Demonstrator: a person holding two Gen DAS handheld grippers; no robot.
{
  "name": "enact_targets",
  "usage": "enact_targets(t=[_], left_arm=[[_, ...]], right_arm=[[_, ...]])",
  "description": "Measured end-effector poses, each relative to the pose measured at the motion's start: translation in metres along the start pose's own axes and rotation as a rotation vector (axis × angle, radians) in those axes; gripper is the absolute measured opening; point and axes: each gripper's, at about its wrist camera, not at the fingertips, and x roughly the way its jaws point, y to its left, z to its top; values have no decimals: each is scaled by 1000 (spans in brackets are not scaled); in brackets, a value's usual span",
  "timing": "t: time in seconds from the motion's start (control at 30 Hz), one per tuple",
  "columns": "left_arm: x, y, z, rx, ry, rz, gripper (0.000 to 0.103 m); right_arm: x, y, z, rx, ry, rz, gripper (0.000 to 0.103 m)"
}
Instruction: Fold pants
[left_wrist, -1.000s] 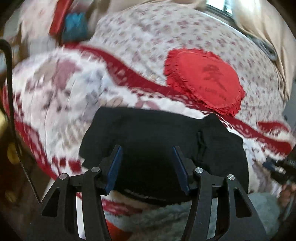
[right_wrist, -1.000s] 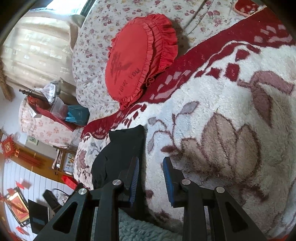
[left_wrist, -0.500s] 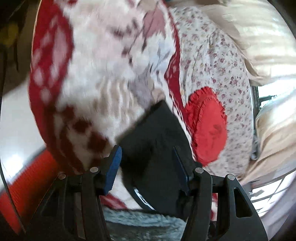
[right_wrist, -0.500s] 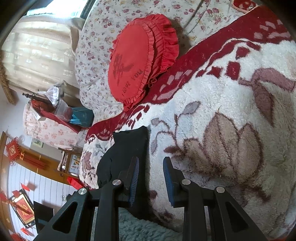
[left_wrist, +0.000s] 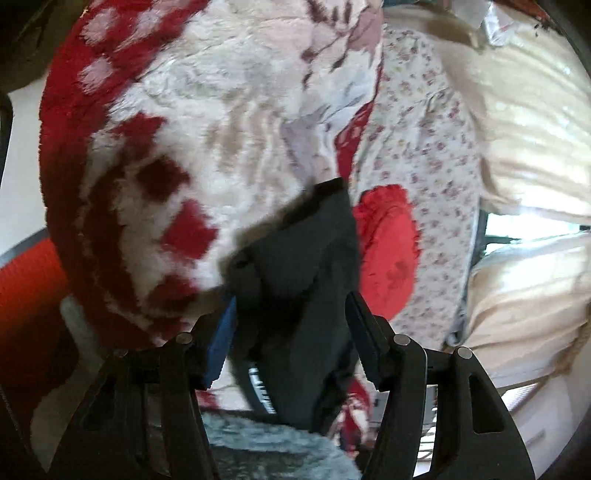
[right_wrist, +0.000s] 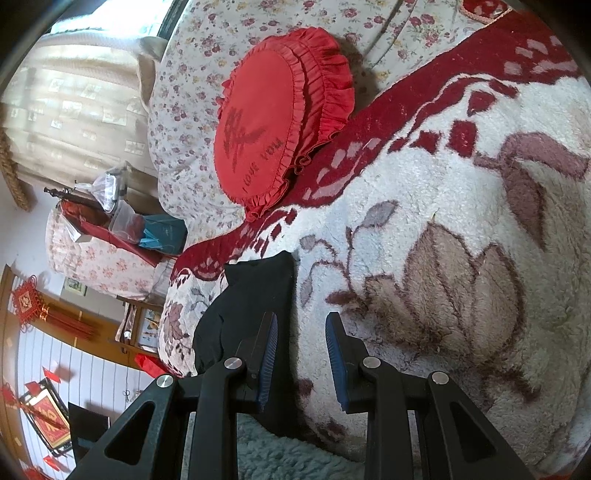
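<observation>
The black pants (left_wrist: 306, 251) lie folded in a small bundle on a white and red fleece blanket (left_wrist: 184, 129). My left gripper (left_wrist: 291, 325) is rolled onto its side and straddles the near end of the bundle. Its jaws are opening, the cloth sits between the fingers, and no pad clearly presses on it. In the right wrist view the pants (right_wrist: 251, 295) lie at the blanket's edge. My right gripper (right_wrist: 301, 350) hovers beside them over the blanket (right_wrist: 443, 258), with a narrow empty gap between its jaws.
A round red frilled cushion (right_wrist: 273, 133) leans on a floral quilt (right_wrist: 192, 92) behind the pants. Grey fleece (right_wrist: 295, 454) lies just under the grippers. Cream curtains (left_wrist: 524, 129) hang past the bed. A cluttered side stand (right_wrist: 110, 229) is at the left.
The left gripper has rolled over and dropped closer, so the pants now sit between its fingers instead of beyond them. The right gripper has stayed put.
</observation>
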Motion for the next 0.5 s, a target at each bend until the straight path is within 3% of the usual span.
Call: enact_targets(t=[0.13,0.33,0.5], left_arm=[[-9,-3,-3,19,-7,-100,58],[4,12,0,7,5,-80,58],[18,5,-4,83,16,-60,58]], right_arm=[[0,-1,0,-1,2,0,26],[0,-1,0,-1,2,-1,26],[1,-1,0,1,2,-2,26]])
